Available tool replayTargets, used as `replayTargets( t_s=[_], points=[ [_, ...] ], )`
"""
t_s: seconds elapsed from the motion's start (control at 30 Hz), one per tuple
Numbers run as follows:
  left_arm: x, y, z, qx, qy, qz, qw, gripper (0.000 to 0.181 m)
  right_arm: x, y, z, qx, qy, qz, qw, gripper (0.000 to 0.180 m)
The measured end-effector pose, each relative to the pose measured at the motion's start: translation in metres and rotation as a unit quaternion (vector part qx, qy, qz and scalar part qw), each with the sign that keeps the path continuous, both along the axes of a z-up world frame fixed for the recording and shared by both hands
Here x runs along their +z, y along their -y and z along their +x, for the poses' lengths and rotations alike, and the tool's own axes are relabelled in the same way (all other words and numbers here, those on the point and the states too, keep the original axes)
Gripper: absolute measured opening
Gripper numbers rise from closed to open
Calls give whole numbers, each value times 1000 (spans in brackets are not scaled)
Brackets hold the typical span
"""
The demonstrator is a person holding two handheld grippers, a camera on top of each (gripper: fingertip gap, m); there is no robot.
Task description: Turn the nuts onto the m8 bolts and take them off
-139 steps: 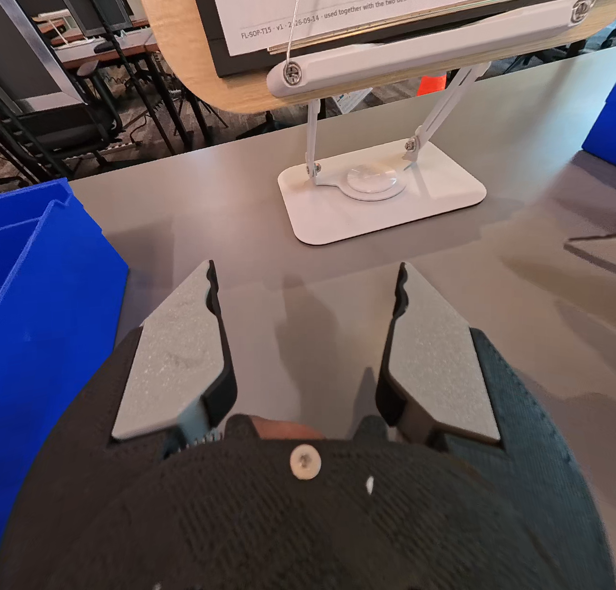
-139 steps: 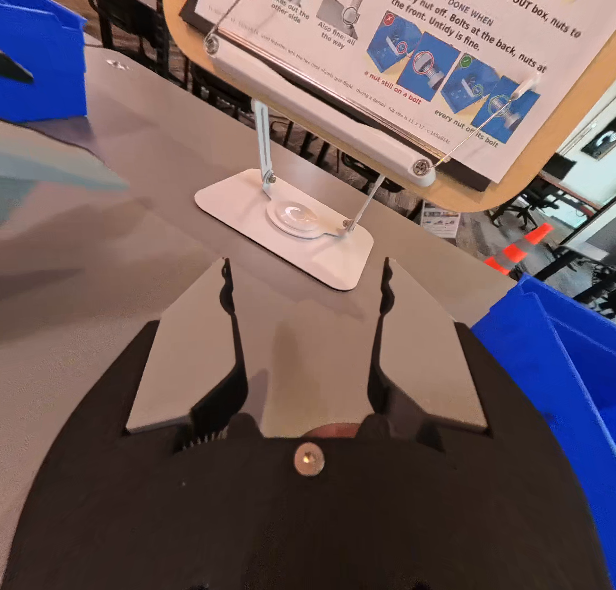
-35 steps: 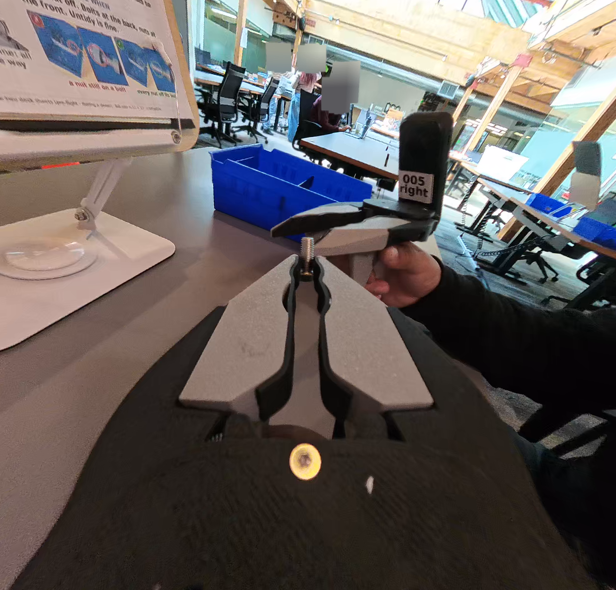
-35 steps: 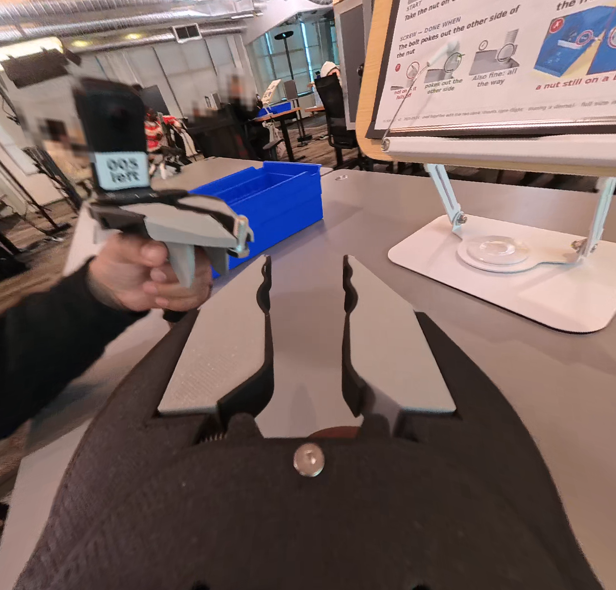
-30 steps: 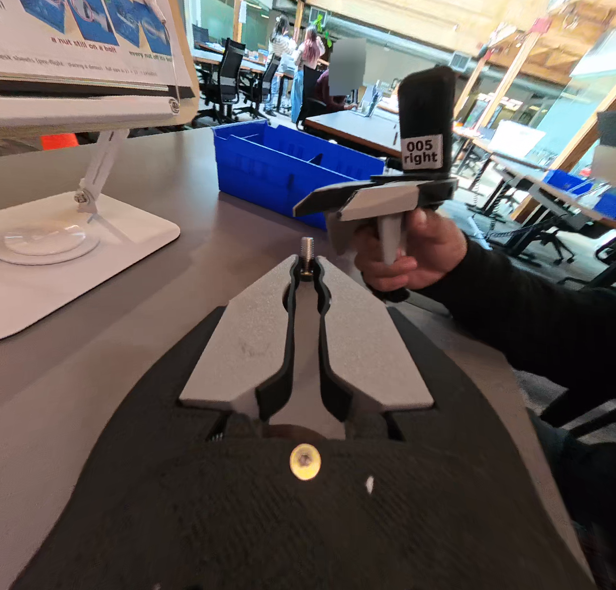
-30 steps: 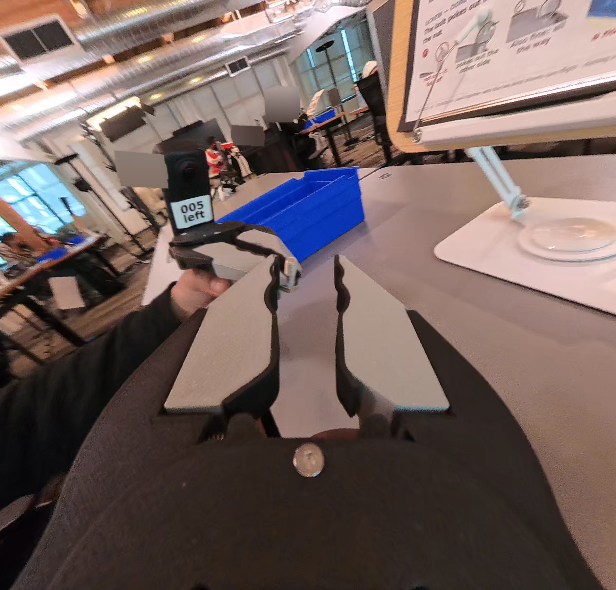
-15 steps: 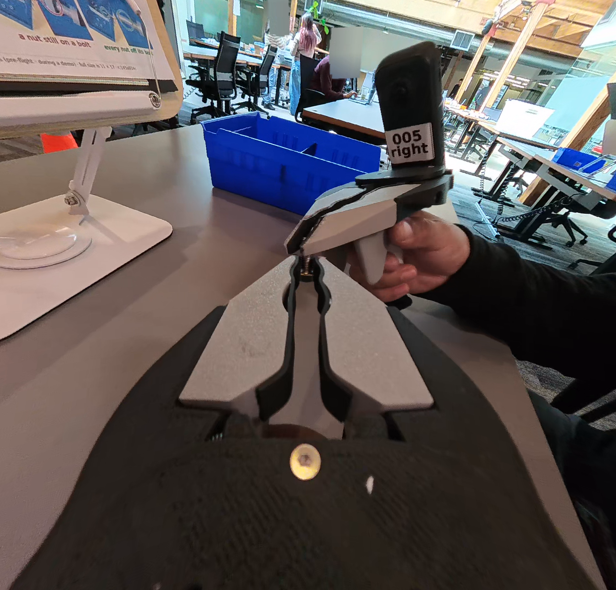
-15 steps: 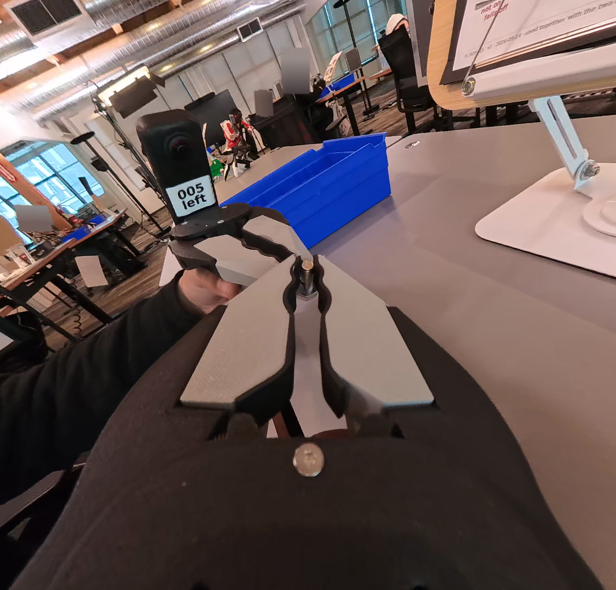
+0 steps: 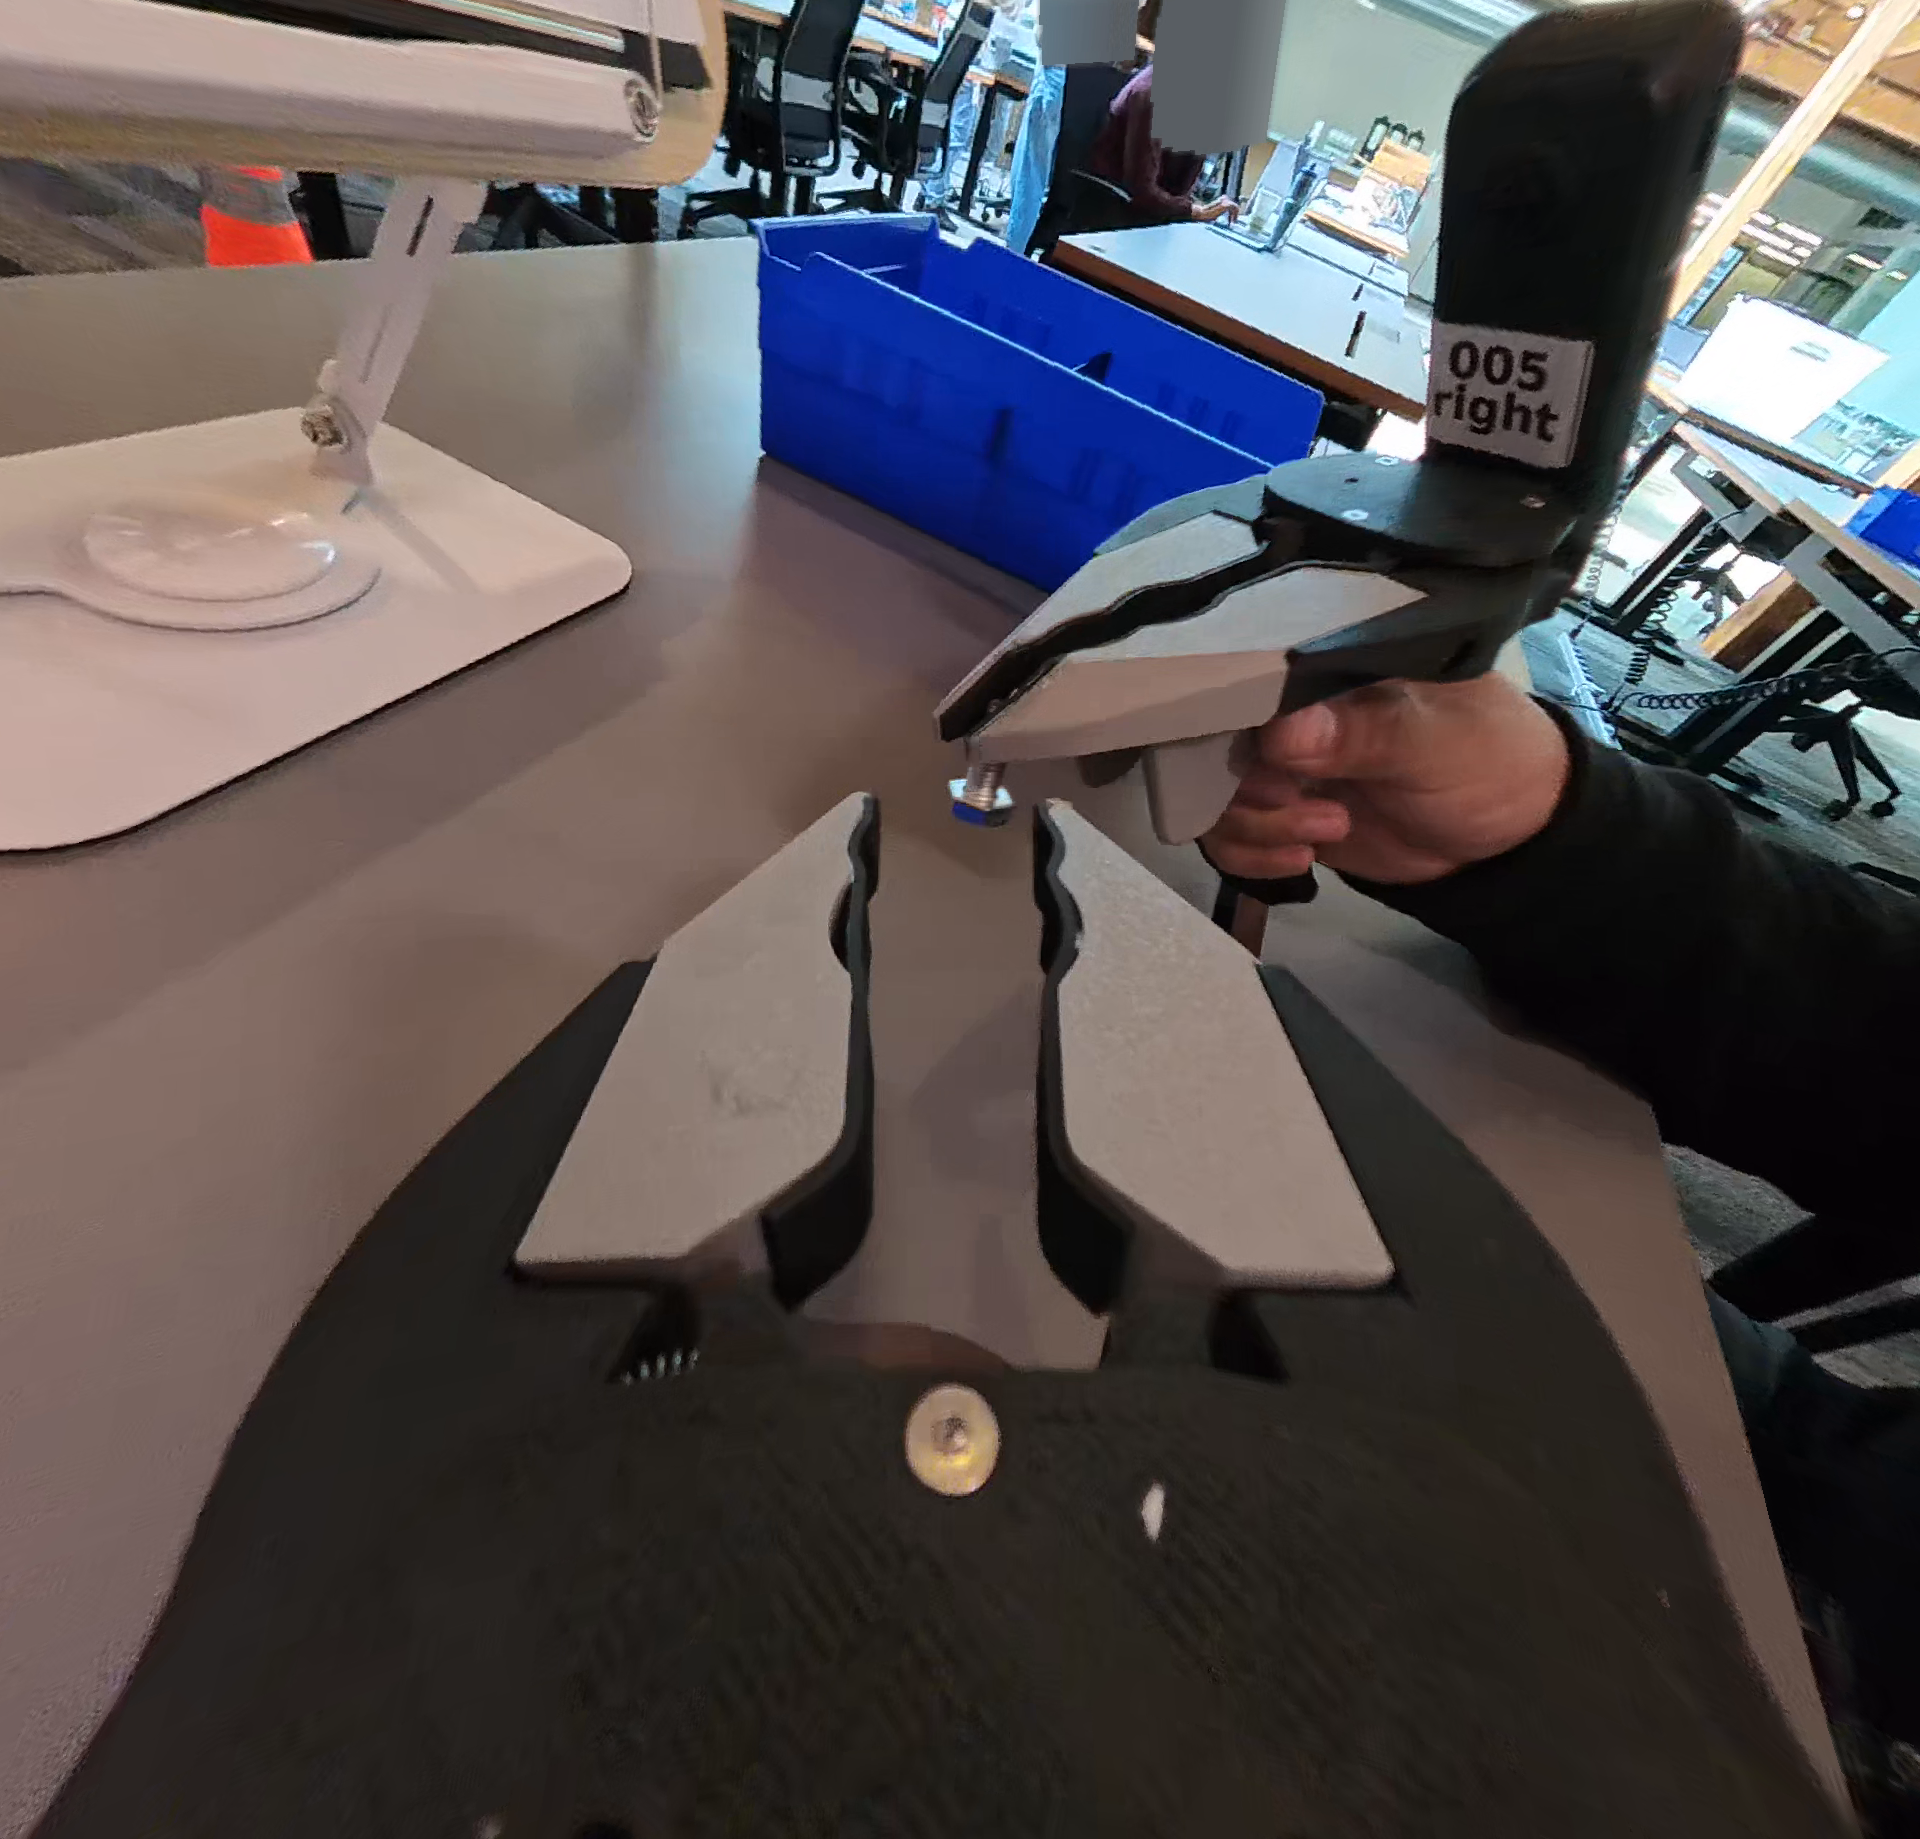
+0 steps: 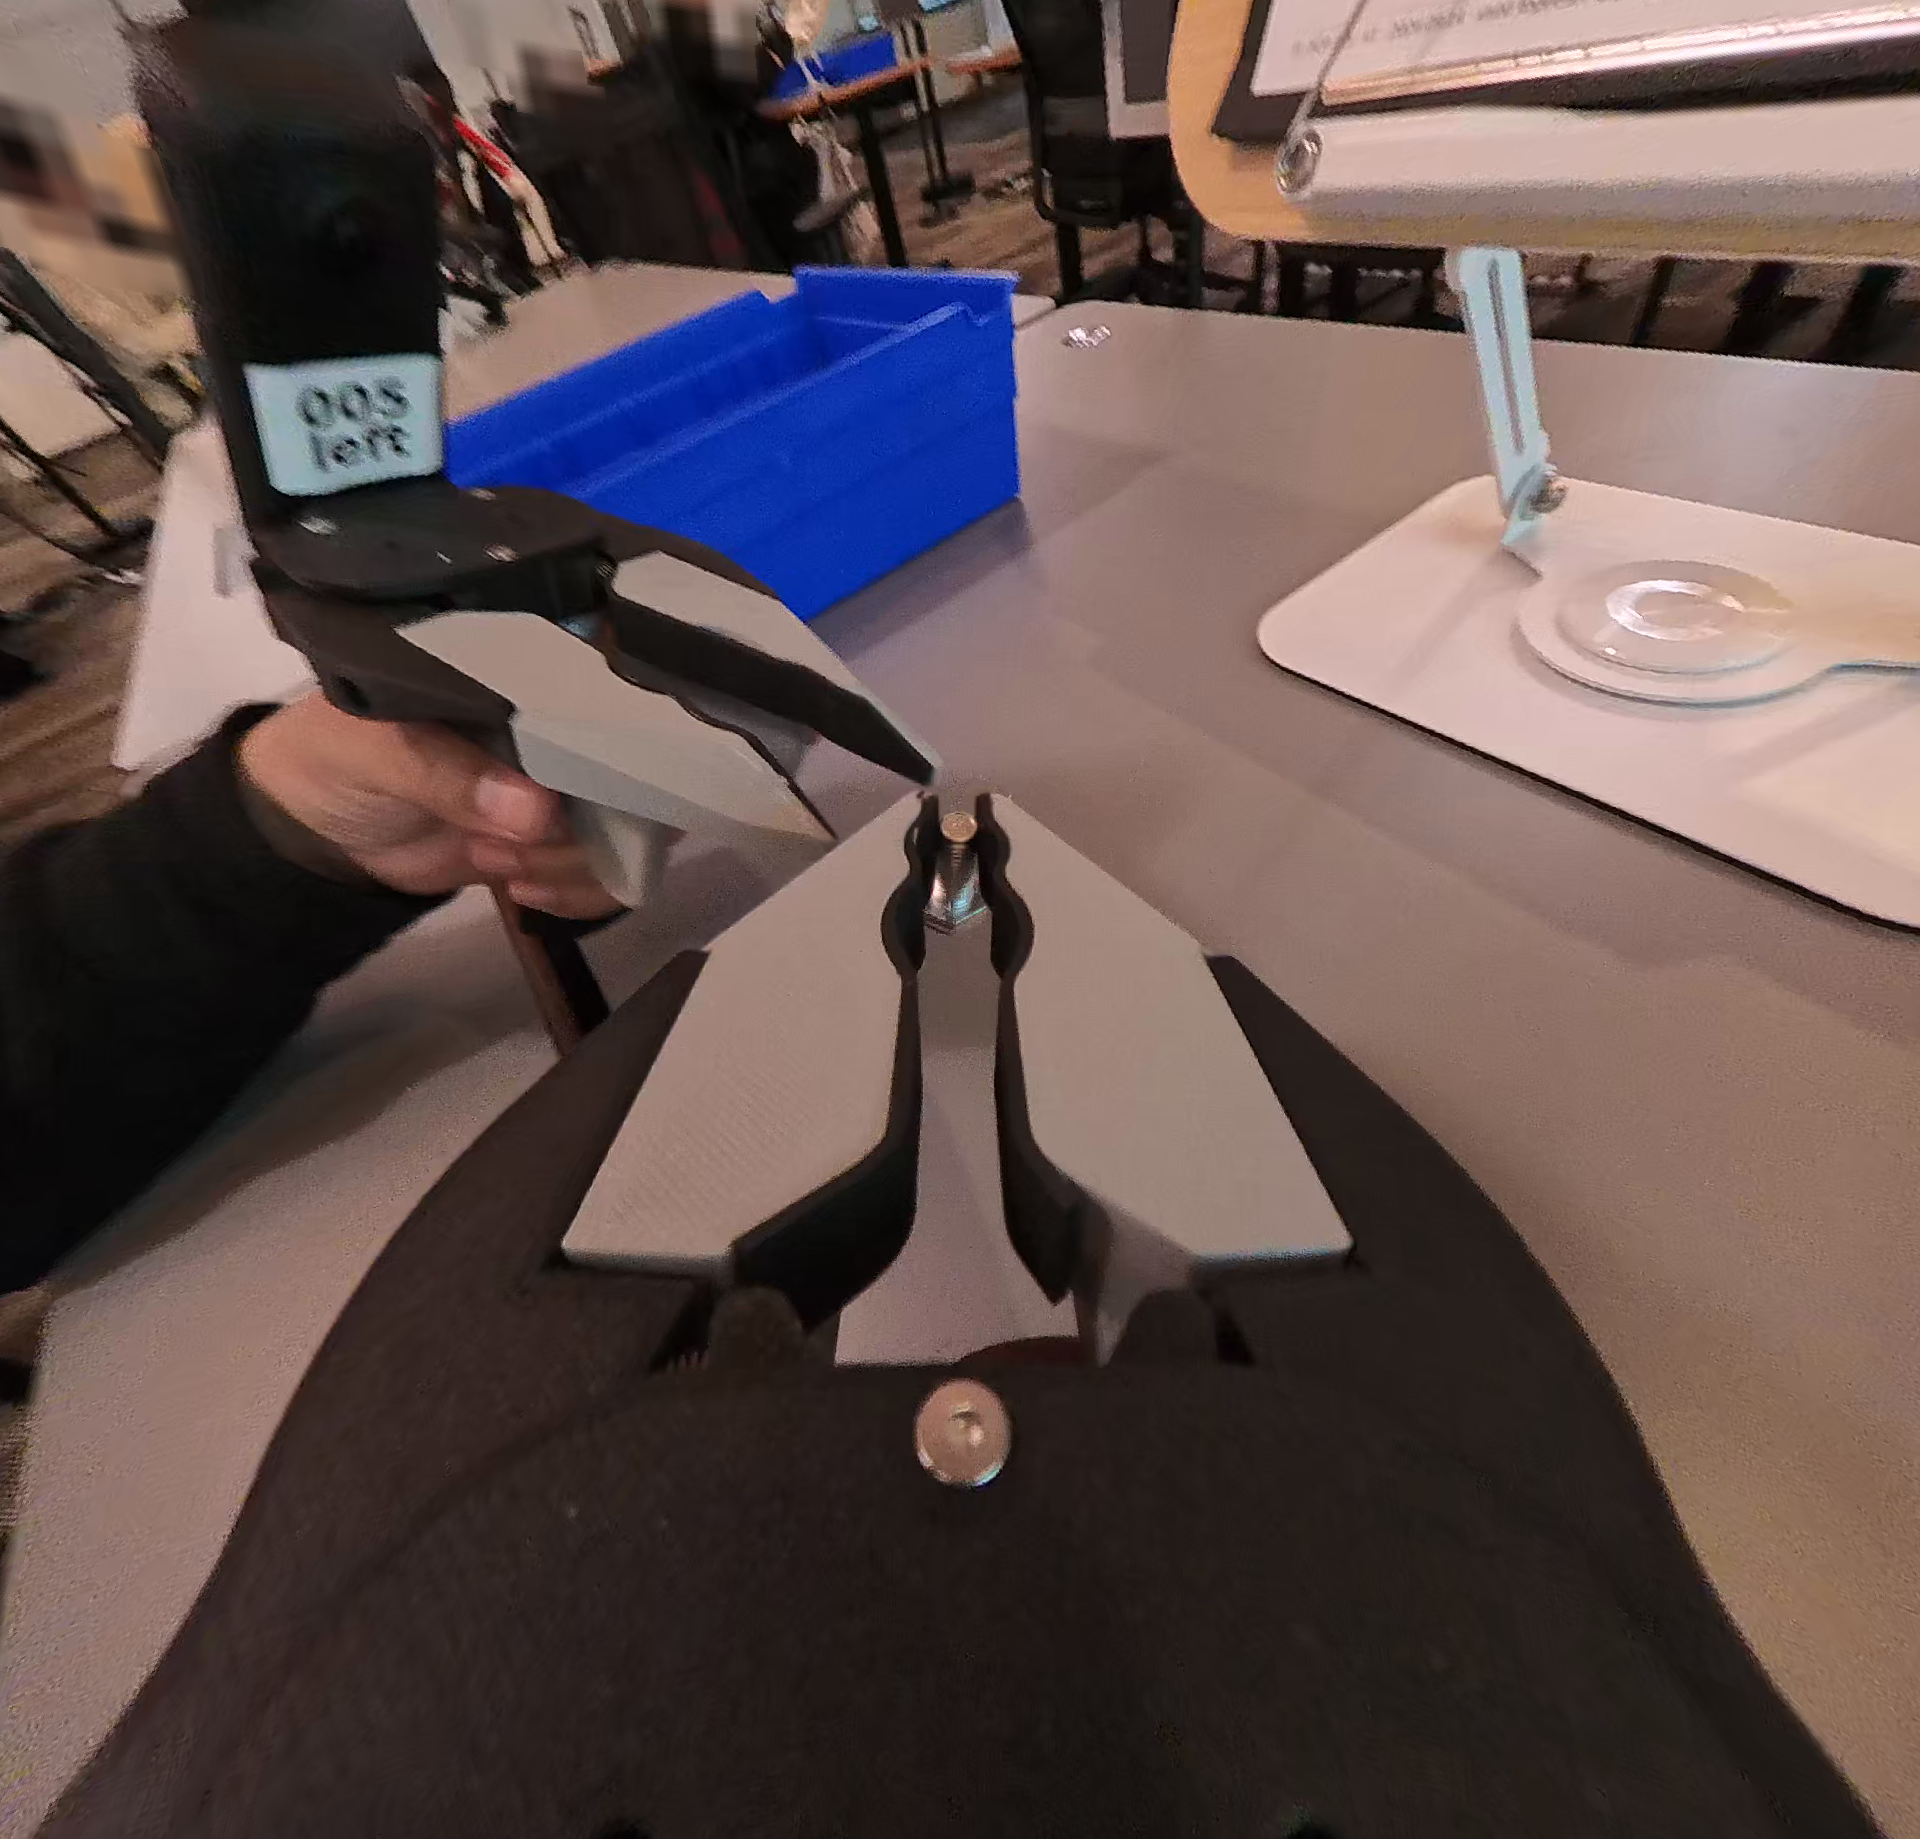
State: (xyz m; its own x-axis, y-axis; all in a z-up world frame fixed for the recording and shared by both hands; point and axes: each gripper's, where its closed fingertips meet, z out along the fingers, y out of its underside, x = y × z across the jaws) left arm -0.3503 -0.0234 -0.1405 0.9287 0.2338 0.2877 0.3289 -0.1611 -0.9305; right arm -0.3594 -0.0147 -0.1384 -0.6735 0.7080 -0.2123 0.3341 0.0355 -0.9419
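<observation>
My right gripper (image 10: 954, 815) is shut on a silver M8 bolt (image 10: 954, 880); the shank sits between the tips and a hex part shows just behind them. I cannot tell whether that hex part is the bolt's head or a nut. In the left wrist view the right gripper (image 9: 971, 740) comes in from the right, held by a hand, with the bolt (image 9: 980, 797) hanging under its tips. My left gripper (image 9: 954, 833) is open and empty, its tips just below and on either side of the bolt. It also shows in the right wrist view (image 10: 878, 802), open, close to the bolt.
Both grippers hover over a grey table (image 9: 312, 958). A blue bin (image 9: 997, 418) stands behind the right gripper; another blue bin (image 10: 790, 459) stands behind the left one. A white stand base (image 10: 1610, 709) carrying an instruction board is at the back of the table. The grippers are tip to tip, or close to it.
My left gripper, shut on the bolt half a second ago, has opened and let it go. My right gripper closed on the bolt and now holds it alone.
</observation>
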Motion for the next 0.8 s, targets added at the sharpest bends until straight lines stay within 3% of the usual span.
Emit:
replayTargets(
  t_s=[0.3, 0.8],
  points=[
    [-10, 11, -16, 45, 17, -18, 999, 27, -49, -8, -17, -32, 8, 134, 990, 4],
    [-14, 10, -18, 53, 10, -32, 998, 23, -66, -8, -17, -28, 35, 162, 986, 4]
  ],
)
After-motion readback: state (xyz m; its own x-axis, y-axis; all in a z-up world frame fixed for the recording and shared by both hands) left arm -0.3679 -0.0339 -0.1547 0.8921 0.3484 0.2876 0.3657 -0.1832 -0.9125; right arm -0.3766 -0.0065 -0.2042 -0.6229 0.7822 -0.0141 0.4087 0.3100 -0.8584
